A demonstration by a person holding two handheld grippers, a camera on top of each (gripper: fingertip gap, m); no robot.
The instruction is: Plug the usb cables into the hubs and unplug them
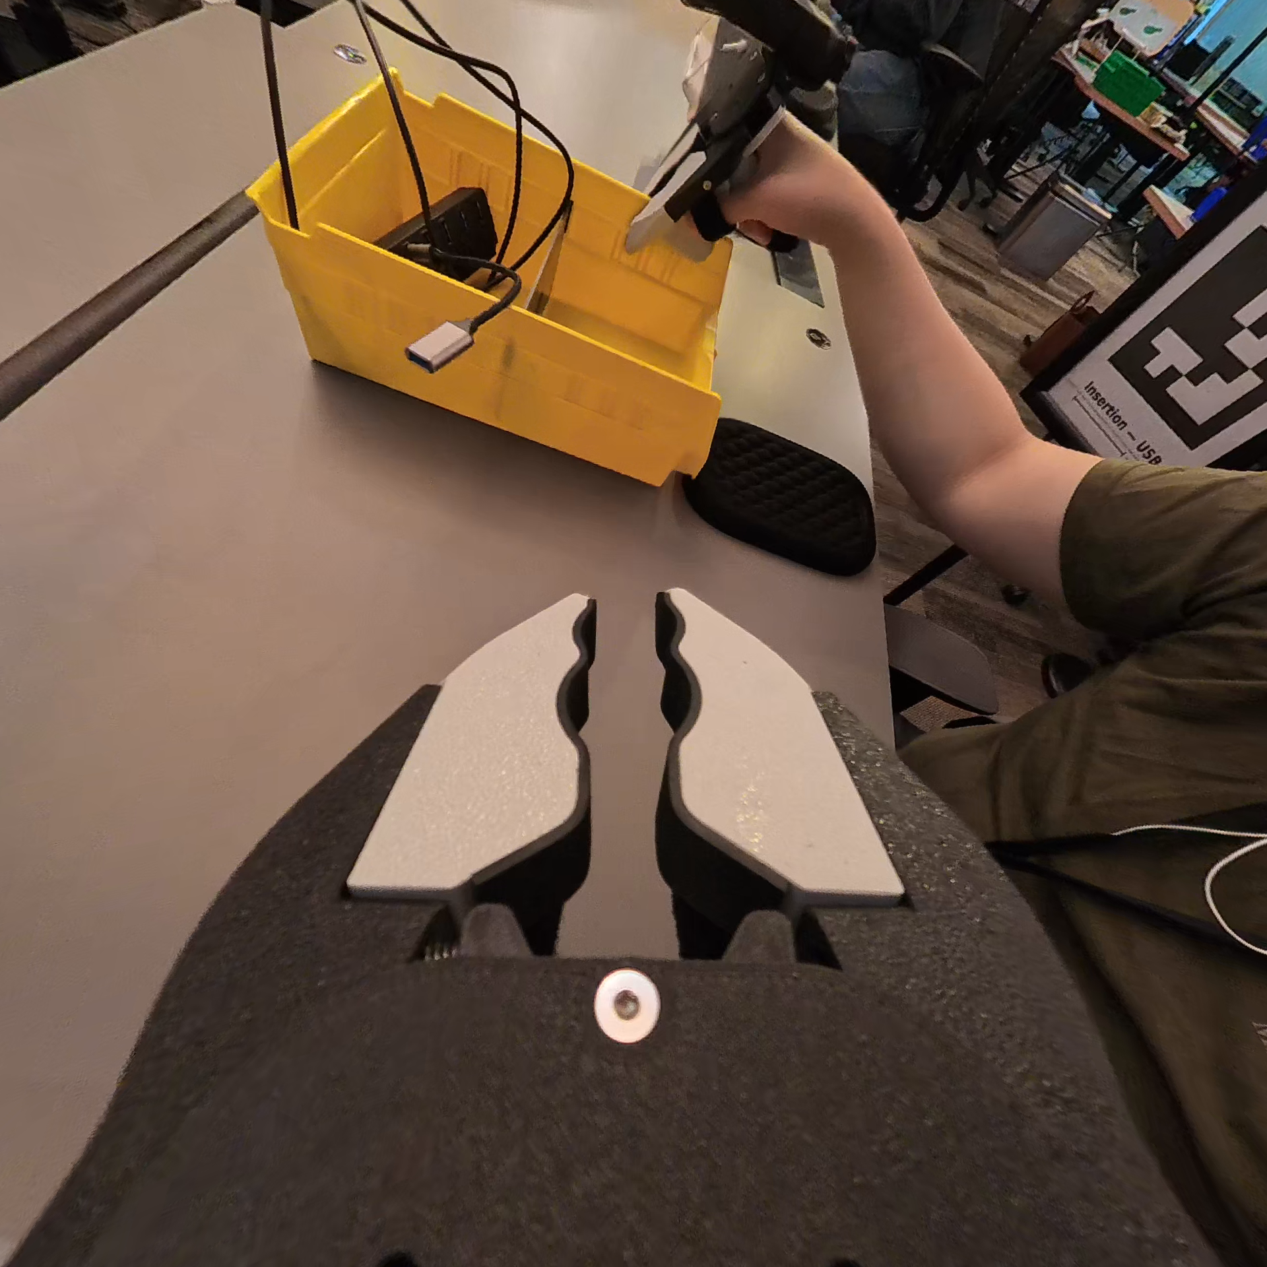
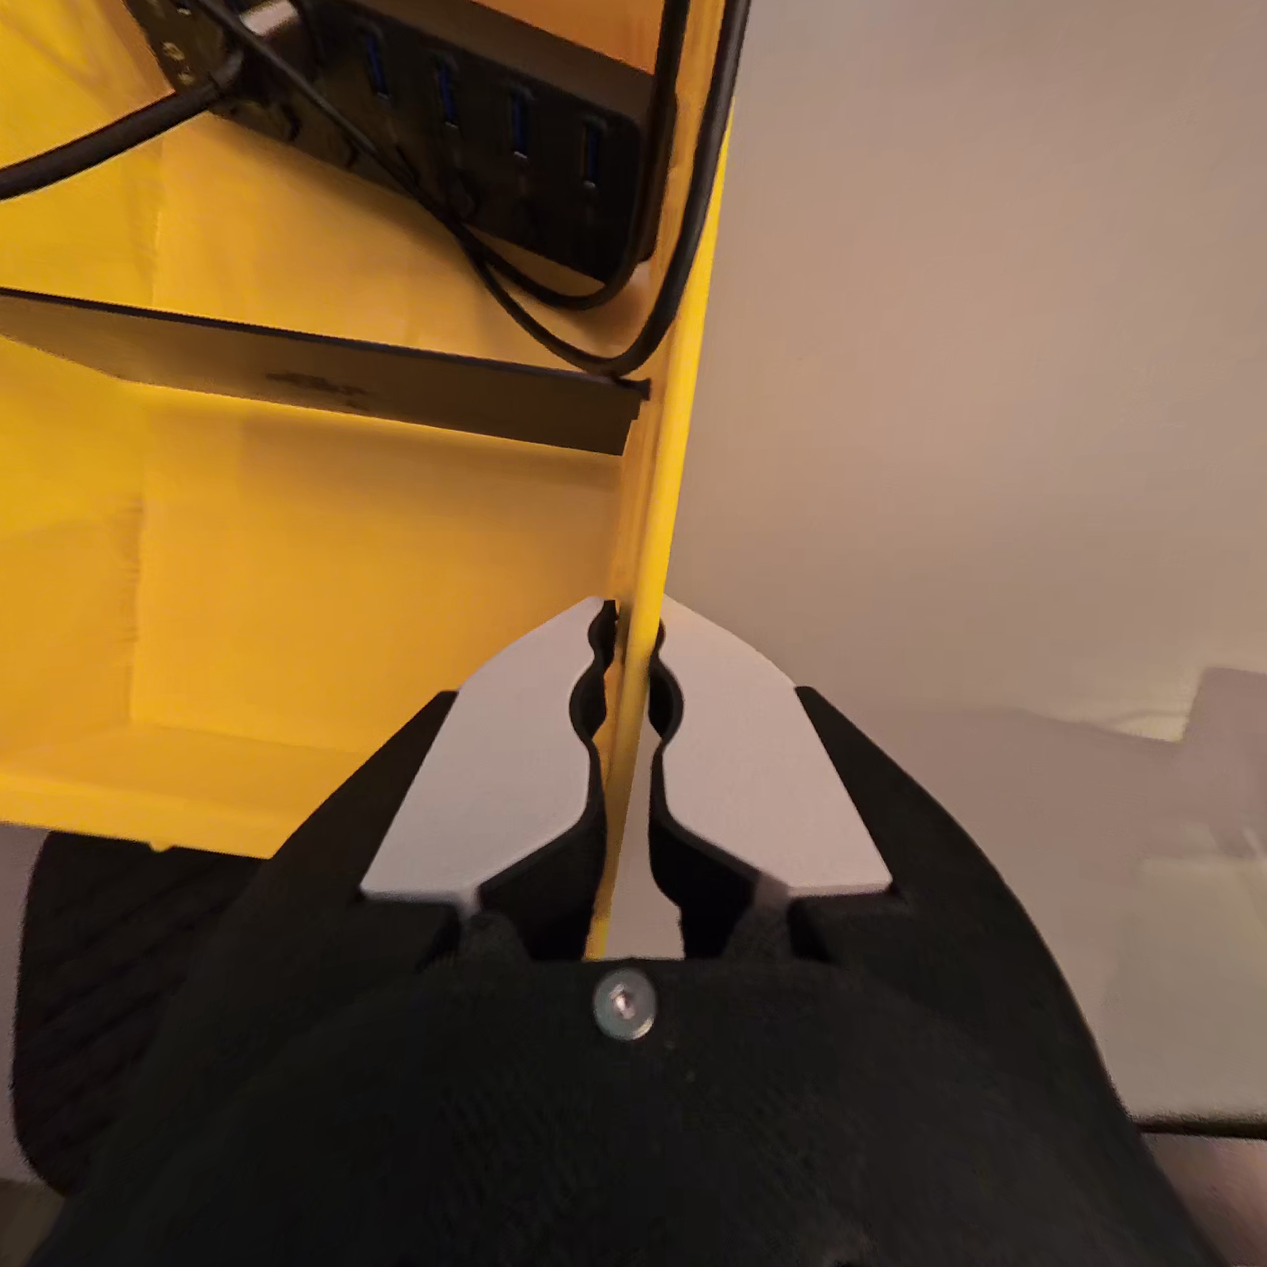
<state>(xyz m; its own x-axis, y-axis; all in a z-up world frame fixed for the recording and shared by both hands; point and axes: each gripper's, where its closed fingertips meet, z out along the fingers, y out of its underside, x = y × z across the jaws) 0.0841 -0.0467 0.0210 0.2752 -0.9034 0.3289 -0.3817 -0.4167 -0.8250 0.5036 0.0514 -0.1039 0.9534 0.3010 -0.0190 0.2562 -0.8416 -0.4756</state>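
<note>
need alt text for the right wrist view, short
The right gripper has its fingers closed on the side wall of a yellow bin. Past a black divider, a black usb hub with blue ports lies among black cables.

Smooth grey tabletop (image 1: 274,548) beneath and ahead of the jaws, wood-plank floor (image 1: 973,274) far right, cluttered wooden workbenches (image 1: 1124,116) beyond, warm indoor light
</note>
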